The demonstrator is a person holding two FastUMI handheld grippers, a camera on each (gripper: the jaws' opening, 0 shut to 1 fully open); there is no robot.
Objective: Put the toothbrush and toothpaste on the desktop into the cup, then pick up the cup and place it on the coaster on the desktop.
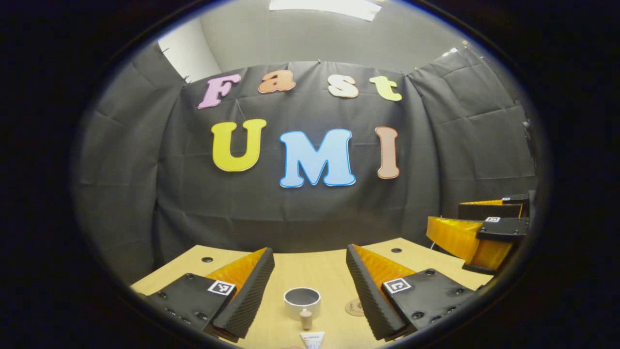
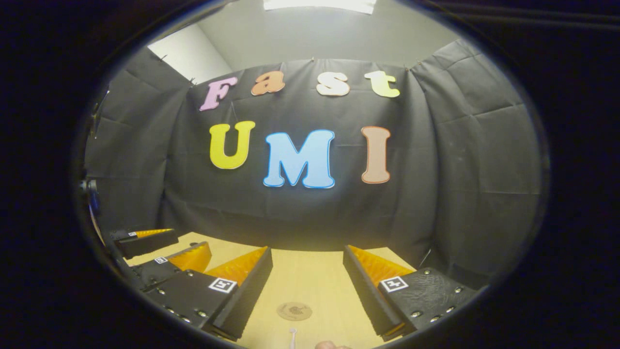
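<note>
In the left gripper view a pale cup point(image 1: 302, 301) stands upright on the wooden desktop point(image 1: 310, 274), straight ahead between my fingers. A toothpaste tube point(image 1: 311, 338) lies just in front of the cup, cap end toward it. A round coaster point(image 1: 356, 307) lies right of the cup, partly hidden by my finger. My left gripper point(image 1: 310, 252) is open above the desk with nothing in it. In the right gripper view the coaster point(image 2: 294, 310) lies ahead, and a thin white toothbrush tip point(image 2: 292, 335) shows below it. My right gripper point(image 2: 307, 249) is open and holds nothing.
The right gripper point(image 1: 444, 215) hovers open at the right of the left gripper view. In the right gripper view, the left gripper point(image 2: 190, 241) shows at the left. The desk's far edge point(image 2: 300, 250) meets the black cloth wall. Two small holes point(image 1: 207, 260) mark the desk's back corners.
</note>
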